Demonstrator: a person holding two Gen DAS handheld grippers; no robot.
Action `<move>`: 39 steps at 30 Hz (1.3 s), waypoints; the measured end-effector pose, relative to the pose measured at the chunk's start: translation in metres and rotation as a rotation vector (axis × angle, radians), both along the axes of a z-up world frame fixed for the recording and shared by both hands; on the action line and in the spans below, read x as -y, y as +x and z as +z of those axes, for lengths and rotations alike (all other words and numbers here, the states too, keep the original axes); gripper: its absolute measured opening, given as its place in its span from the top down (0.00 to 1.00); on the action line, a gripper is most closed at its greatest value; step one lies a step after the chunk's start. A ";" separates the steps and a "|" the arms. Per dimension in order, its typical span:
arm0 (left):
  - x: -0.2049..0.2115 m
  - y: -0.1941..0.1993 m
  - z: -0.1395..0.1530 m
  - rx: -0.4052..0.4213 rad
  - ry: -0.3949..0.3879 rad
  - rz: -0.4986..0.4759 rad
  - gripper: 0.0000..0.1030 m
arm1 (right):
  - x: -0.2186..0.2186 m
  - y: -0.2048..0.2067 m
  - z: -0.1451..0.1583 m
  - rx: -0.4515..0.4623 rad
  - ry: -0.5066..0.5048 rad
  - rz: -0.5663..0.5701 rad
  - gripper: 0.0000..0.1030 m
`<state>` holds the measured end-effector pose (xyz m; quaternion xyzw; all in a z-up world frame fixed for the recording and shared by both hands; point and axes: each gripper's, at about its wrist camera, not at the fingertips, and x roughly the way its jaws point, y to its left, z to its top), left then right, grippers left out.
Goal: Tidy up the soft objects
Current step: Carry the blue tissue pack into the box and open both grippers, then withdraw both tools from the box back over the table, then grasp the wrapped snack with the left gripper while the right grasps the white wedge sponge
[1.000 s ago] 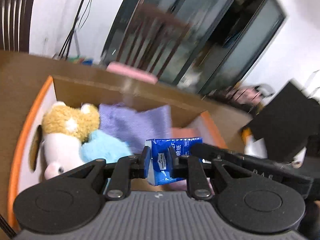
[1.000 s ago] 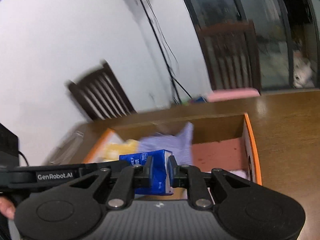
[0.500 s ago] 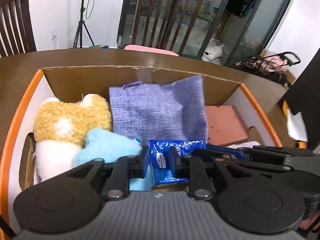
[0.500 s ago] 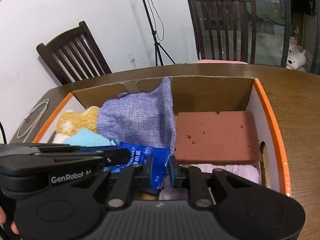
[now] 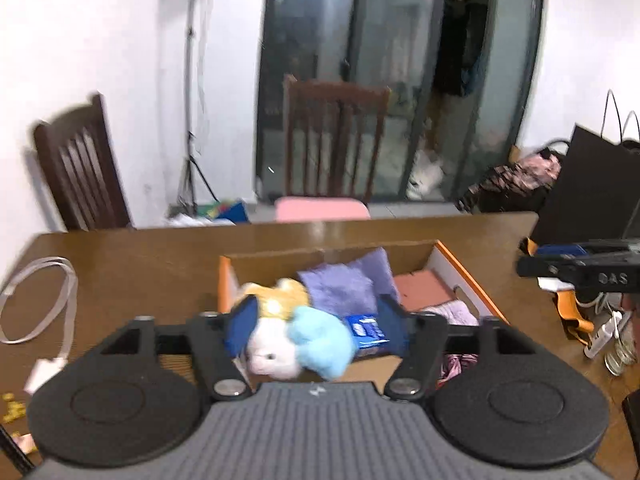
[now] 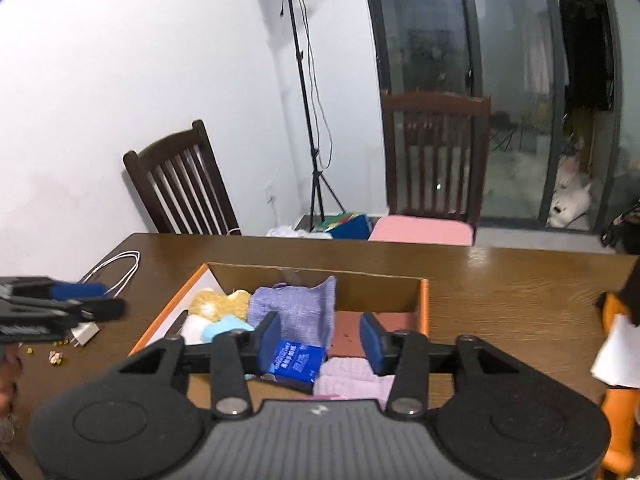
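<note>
One brown wooden table (image 6: 500, 280) carries one open cardboard box (image 6: 424, 304) with orange-edged side walls, and everything else here is placed from that box. Two dark wooden chairs stand beyond the table: one (image 6: 436, 152) with a pink seat cushion behind the box's far wall, one (image 6: 180, 184) off past its left corner. Two grippers hang above the box's near side, both with jaws spread wide and holding nothing: the left gripper (image 5: 316, 326) over the left half, the right gripper (image 6: 318, 338) over the middle. Inside the box lie six soft things. One brick-red sponge (image 6: 346, 334) lies flat on the floor in the far right part. One purple woven pouch (image 6: 296, 308) leans upright against the far wall, its long axis running up and down. One plush toy (image 5: 276, 320), yellow and white, lies along the left wall. One light blue soft piece (image 5: 320, 338) rests against the plush. One pale pink towel (image 6: 348, 378) lies in the near right corner. One blue tissue pack (image 6: 296, 360), smallest of the six, lies flat at the near middle, between the blue piece and the towel, its long axis running roughly left to right across the box, tilted a little. One white cable loop (image 6: 118, 266) lies on the table left of the box.
</note>
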<state>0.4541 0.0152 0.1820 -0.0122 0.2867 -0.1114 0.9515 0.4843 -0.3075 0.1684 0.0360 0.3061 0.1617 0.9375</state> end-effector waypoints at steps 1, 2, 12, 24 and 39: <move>-0.003 -0.009 0.005 0.014 -0.002 0.014 0.29 | 0.002 -0.007 0.003 0.004 0.002 0.001 0.54; -0.006 -0.018 0.009 0.025 -0.006 0.021 0.29 | 0.003 -0.014 0.006 0.008 0.006 0.002 0.53; -0.032 -0.166 -0.034 0.238 -0.014 0.115 0.09 | -0.005 -0.149 -0.014 0.240 0.013 0.041 0.28; -0.040 -0.273 -0.121 0.203 -0.001 0.200 0.00 | -0.025 -0.272 -0.123 0.119 0.044 0.132 0.15; -0.018 -0.213 -0.150 0.097 0.024 0.193 0.22 | -0.019 -0.233 -0.151 0.063 -0.025 -0.008 0.23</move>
